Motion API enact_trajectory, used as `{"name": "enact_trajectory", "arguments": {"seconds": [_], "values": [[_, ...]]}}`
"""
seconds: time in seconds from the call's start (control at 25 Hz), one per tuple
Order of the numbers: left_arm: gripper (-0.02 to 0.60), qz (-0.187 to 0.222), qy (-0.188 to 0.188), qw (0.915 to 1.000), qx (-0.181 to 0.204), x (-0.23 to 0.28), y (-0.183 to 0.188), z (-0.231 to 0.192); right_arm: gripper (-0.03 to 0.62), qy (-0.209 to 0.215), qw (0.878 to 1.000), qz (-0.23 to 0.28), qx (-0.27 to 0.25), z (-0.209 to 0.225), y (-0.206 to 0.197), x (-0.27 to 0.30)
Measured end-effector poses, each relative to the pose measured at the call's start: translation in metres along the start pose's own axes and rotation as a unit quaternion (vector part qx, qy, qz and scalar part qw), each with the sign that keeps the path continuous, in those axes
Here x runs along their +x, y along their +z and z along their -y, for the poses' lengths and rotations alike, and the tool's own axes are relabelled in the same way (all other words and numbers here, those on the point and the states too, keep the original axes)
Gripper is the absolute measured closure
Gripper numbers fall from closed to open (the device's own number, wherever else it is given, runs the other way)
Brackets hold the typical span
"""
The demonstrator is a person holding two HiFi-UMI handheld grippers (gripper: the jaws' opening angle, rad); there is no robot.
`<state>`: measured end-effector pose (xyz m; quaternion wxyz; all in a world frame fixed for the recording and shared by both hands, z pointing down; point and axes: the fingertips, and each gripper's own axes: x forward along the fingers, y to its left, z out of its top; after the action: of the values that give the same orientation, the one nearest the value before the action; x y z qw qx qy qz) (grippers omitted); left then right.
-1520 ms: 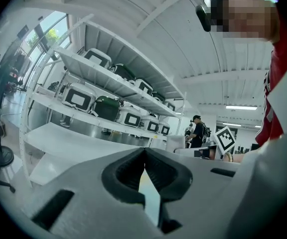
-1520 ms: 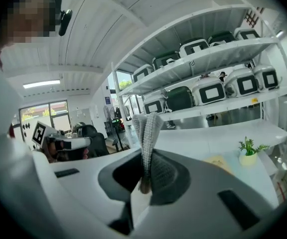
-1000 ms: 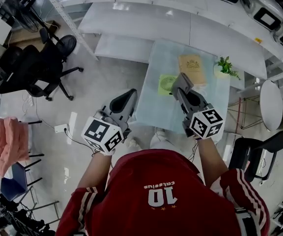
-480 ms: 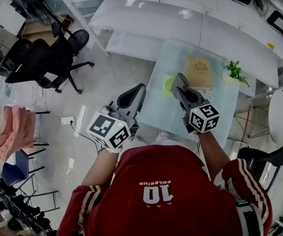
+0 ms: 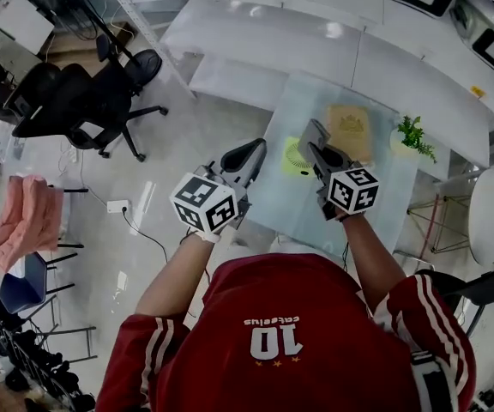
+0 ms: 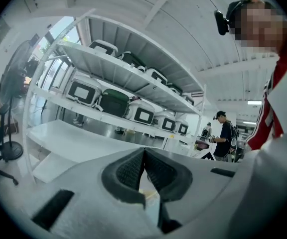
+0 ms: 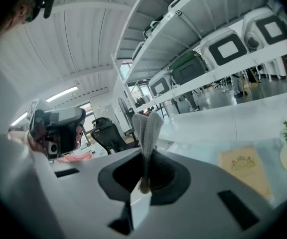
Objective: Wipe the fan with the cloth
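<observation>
A small green fan point(image 5: 292, 158) lies on the glass table point(image 5: 376, 197), half hidden behind my right gripper point(image 5: 310, 136). That gripper hovers over the table right beside the fan. It is shut on a pale knitted cloth point(image 7: 147, 128), which stands up folded between the jaws of the right gripper point(image 7: 144, 158). My left gripper point(image 5: 252, 151) hangs over the table's left edge, left of the fan. In the left gripper view the left gripper point(image 6: 144, 159) has its pads pressed together with nothing between them.
A tan book point(image 5: 350, 132) and a small potted plant point(image 5: 413, 135) sit on the table's far side. White benches point(image 5: 281, 45) and shelves of cases point(image 6: 111, 101) stand beyond. Black office chairs point(image 5: 84, 101) are at the left, with a pink cloth point(image 5: 22, 221) on a chair.
Both grippers have moved forward towards the table. The left one has come in from the floor side to the table's left edge. The right one now covers more of the fan.
</observation>
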<state>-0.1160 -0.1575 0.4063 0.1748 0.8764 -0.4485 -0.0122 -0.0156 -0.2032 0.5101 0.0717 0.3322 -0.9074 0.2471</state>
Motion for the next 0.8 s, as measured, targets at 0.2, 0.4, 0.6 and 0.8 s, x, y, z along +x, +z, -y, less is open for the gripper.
{"name": "enact_trajectory", "arguments": {"seconds": [0.2,0.4,0.6,0.8], "values": [[0.575,0.013,0.009,0.9998,0.007,0.026,-0.013,-0.015,0.576,0.032,0.999,-0.003,0.009,0.011,0.003,0.032],[0.577,0.020,0.028,0.9989,-0.033,0.042,-0.035,-0.028,0.576,0.052,0.997,-0.015,0.057,0.020,-0.004,0.055],[0.577,0.023,0.083,0.9954,-0.043,0.041,-0.046,-0.043,0.576,0.046,0.996,-0.041,0.061,0.024,-0.023,0.069],[0.577,0.022,0.135,0.9899,-0.039,0.039,-0.060,-0.055,0.577,0.027,0.995,-0.053,0.075,0.026,-0.044,0.071]]}}
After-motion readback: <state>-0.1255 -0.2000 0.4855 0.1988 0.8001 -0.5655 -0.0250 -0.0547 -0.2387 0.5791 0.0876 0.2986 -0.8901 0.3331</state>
